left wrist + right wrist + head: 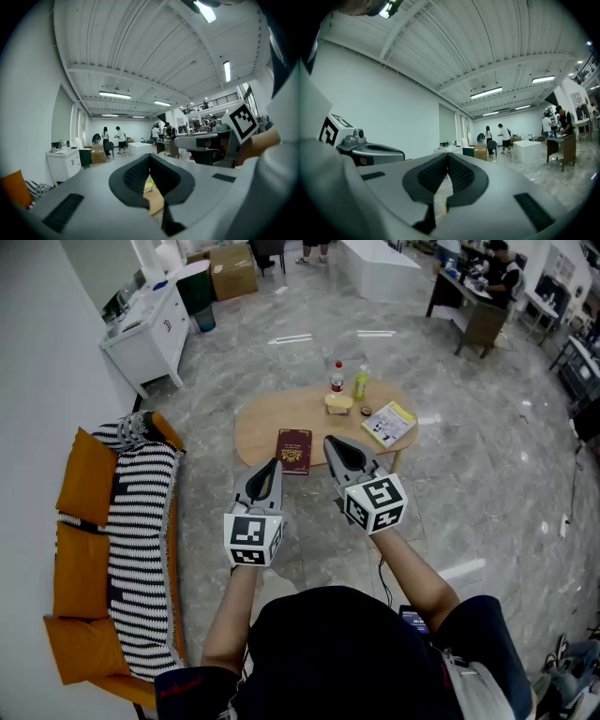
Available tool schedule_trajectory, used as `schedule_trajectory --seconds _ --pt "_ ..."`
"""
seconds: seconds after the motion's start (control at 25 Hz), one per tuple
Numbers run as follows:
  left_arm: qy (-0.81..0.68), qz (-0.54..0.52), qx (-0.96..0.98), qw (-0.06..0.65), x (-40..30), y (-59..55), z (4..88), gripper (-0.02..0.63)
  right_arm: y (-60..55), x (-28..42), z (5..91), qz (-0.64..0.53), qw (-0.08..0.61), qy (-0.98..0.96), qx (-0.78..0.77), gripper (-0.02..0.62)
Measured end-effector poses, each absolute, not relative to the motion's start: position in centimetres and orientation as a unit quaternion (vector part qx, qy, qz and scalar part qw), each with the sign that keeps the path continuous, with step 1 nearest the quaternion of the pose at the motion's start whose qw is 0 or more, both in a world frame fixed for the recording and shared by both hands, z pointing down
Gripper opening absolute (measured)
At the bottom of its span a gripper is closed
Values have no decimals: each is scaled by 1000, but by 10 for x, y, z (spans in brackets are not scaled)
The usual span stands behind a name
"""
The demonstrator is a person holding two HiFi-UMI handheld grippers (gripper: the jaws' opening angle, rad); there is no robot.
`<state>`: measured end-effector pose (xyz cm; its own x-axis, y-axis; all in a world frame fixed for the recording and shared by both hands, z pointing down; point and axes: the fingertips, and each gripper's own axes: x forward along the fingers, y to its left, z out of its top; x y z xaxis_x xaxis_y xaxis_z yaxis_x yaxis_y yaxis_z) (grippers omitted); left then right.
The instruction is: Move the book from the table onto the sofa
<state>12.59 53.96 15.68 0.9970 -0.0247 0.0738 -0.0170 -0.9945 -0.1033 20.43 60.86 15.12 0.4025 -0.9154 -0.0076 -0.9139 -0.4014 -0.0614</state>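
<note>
The sofa (141,531), orange with a striped throw over it, is standing against the wall at the left of the head view. The oval wooden table (262,423) is sitting well apart from it, out on the grey floor. Only the head view is showing these two together.

The person is holding the left gripper (274,465) and the right gripper (331,441) level, side by side, short of the table's near edge. Each gripper's own view is showing its jaws pressed together with nothing between them. Both of those views are looking out across the room, taking in the white ceiling (487,51) and people (497,138) standing far off. The left gripper view is also catching a sliver of wood colour below its closed jaws, possibly the tabletop.

The dark red book (294,450) is lying flat on the table's near edge, between the two grippers' tips and untouched. Further back on the table, a yellow booklet (389,423) is lying near two bottles (337,379).
</note>
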Motion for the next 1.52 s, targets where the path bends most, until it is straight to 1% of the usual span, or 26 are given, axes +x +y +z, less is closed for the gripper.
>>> schedule_trajectory --seconds 0.16,0.48,0.68,0.88,1.2,1.52 --pt "2 -32 -999 30 127 547 157 8 612 201 150 -13 29 555 -831 15" --pt "-3 -37 -999 35 134 554 152 8 619 199 146 -1 26 570 -821 15" --pt "6 -41 -999 24 136 548 159 8 619 204 152 -6 33 572 -820 15" --pt "-1 -45 -999 30 144 545 163 8 612 213 154 -15 45 577 -816 15" --pt "-1 -59 -998 11 168 508 177 8 576 238 163 -29 42 577 -815 15" --pt "-4 -66 -998 -5 208 450 183 8 520 273 169 -45 32 572 -818 15"
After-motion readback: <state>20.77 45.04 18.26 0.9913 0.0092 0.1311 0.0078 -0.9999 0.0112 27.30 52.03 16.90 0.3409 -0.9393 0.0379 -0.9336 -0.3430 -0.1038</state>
